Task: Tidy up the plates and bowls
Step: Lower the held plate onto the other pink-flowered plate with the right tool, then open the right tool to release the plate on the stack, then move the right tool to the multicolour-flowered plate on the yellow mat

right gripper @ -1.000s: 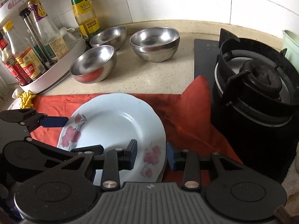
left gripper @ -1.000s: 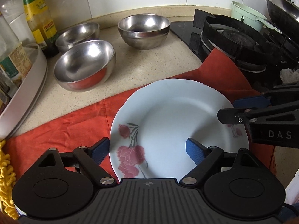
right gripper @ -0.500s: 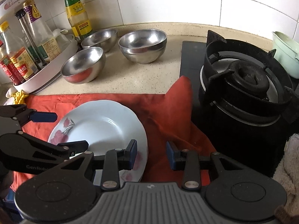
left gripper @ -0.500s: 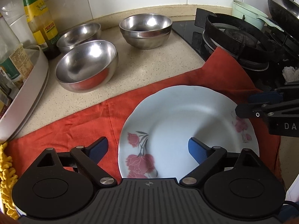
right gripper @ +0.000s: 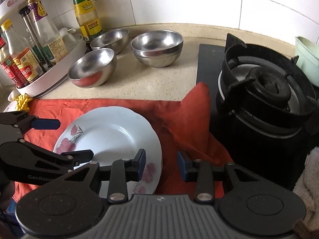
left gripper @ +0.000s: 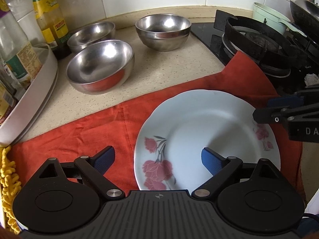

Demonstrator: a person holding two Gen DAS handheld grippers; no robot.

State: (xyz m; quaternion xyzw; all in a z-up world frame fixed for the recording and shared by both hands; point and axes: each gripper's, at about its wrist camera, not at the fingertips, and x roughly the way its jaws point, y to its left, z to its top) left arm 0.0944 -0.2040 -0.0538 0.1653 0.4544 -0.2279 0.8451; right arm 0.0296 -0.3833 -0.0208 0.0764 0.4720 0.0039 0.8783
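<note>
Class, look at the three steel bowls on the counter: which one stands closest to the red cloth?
The front-left steel bowl, beside the white condiment tray. It nearly meets the red cloth, whereas the other two bowls stand further back by the wall.

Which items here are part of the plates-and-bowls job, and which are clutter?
Job: floral plate; steel bowls: near, back-left, back-right pair, apparently nested.
Clutter: sauce bottles, white tray, red cloth, gas burner, green pot.
</note>
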